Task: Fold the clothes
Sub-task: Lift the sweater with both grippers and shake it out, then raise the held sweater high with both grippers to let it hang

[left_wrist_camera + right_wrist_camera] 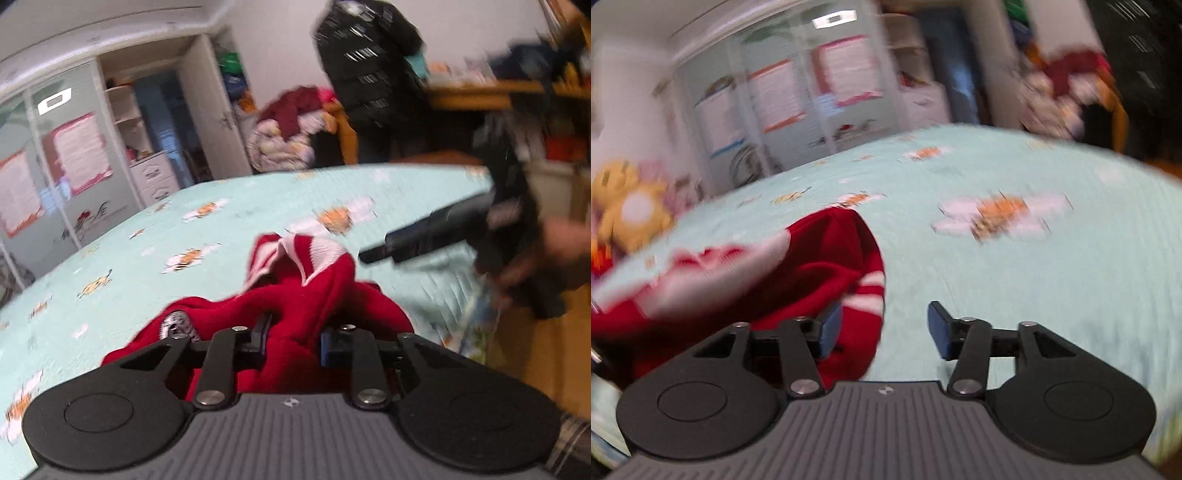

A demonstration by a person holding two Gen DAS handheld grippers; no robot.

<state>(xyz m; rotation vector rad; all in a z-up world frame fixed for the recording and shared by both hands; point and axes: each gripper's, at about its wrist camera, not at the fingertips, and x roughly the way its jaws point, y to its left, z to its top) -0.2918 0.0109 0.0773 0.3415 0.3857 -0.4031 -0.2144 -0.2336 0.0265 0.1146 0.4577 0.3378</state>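
Red knit garment (295, 295) lay bunched near the bed's (184, 229) front edge, left gripper (293, 341) pinching it, right gripper (882, 328) spread (cuff loose between pads); next, regrasp to straighten.

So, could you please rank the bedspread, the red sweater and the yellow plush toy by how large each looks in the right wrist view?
1. Bedspread
2. Red sweater, though its nearness inflates it
3. Yellow plush toy, blurred at the left edge

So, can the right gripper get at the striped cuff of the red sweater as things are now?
Probably yes. The right gripper is open, and the striped cuff of the red sweater lies against its left finger, with nothing over it on the bedspread.
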